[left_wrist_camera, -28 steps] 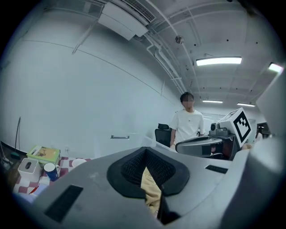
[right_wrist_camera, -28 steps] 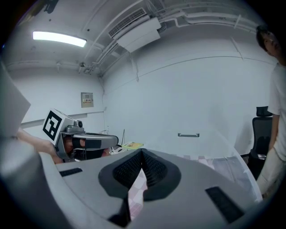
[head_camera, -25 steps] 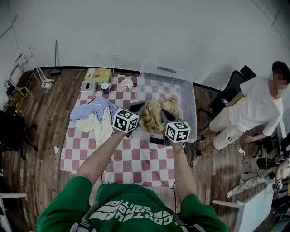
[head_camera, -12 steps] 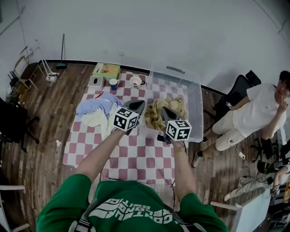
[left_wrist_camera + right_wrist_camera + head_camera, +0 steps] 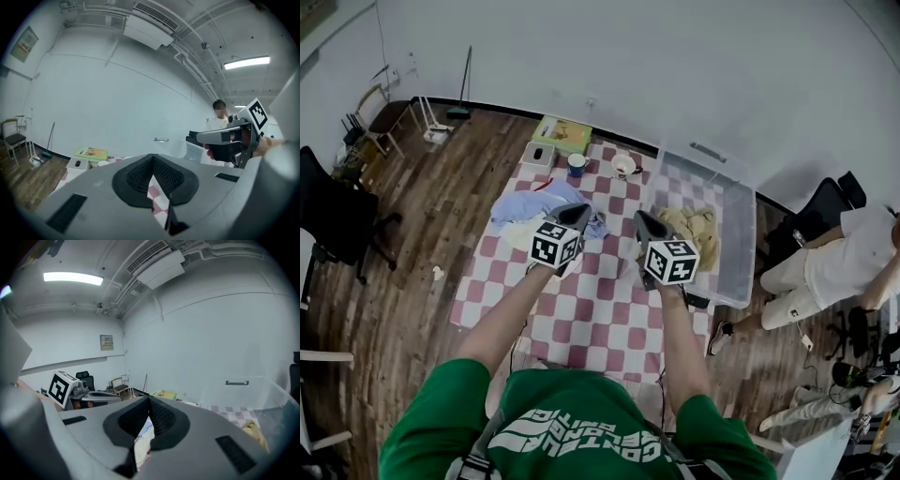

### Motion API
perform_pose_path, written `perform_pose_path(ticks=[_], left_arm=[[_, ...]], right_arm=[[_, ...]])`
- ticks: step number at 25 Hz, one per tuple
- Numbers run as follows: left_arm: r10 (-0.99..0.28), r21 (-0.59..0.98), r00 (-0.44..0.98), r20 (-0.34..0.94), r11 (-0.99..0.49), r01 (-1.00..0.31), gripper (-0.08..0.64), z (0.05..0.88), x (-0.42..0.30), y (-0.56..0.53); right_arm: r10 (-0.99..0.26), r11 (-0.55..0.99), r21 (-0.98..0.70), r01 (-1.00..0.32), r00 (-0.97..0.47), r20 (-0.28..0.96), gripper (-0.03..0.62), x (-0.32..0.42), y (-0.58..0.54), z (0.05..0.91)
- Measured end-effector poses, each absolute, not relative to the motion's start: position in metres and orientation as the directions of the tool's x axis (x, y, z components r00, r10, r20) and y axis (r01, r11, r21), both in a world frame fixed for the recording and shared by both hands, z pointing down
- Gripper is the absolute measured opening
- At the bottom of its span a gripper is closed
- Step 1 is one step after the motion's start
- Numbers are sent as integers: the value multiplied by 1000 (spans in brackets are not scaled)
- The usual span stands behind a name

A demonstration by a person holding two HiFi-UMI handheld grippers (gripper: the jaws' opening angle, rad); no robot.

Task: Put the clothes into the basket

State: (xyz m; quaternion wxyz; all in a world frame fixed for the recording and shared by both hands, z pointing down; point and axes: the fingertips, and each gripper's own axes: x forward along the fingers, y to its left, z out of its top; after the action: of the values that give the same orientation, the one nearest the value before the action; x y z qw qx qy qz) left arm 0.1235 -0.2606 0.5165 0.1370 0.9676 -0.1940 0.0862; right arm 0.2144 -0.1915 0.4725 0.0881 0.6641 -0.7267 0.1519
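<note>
A pile of blue and white clothes [image 5: 534,202] lies on the checkered table [image 5: 600,319], left of centre. A clear plastic basket [image 5: 739,246] stands at the table's right end with tan clothes [image 5: 694,225] inside. My left gripper [image 5: 579,214] hovers shut and empty at the pile's right edge. The right gripper [image 5: 640,220] is shut and empty too, just left of the basket. In the left gripper view the jaws [image 5: 152,158] meet, with checkered cloth below. The right gripper view shows closed jaws [image 5: 149,400] over pale cloth [image 5: 142,439], and the tan clothes [image 5: 257,431].
At the table's far end sit a green box [image 5: 561,134], a white tissue box [image 5: 539,155], a blue cup [image 5: 576,165] and a bowl [image 5: 623,165]. A black phone [image 5: 698,301] lies by the basket. A person [image 5: 834,272] sits at right; chairs stand at left.
Both grippers have drawn back from the tan clothes in the basket to the left, over the table. They stay shut. The tan clothes remain in the basket.
</note>
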Motion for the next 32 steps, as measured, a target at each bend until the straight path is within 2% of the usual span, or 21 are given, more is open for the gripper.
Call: perform_pose_path(ticks=[8,15,23,32], left_arm=[[-447,247,851,275,-823,-512,3,554,39,-316],[-482,265,821,305,-786,-559,3,578,-3,-348],[-500,273,791,351,-754,-598,3,610,-22,-376],[-499,232,711,496,-713,-662,9,681,-46,-414]], right_arm=[[-912,155,-115,-981,-187,364,8,149,-253,500],[-885,196,-136,-971,-235,401,8,116,-291,530],[-853,174,-142,-974,-221,473,9,118,-321,574],[-774,115,-207,-972,-218,594,11,126,-345,654]])
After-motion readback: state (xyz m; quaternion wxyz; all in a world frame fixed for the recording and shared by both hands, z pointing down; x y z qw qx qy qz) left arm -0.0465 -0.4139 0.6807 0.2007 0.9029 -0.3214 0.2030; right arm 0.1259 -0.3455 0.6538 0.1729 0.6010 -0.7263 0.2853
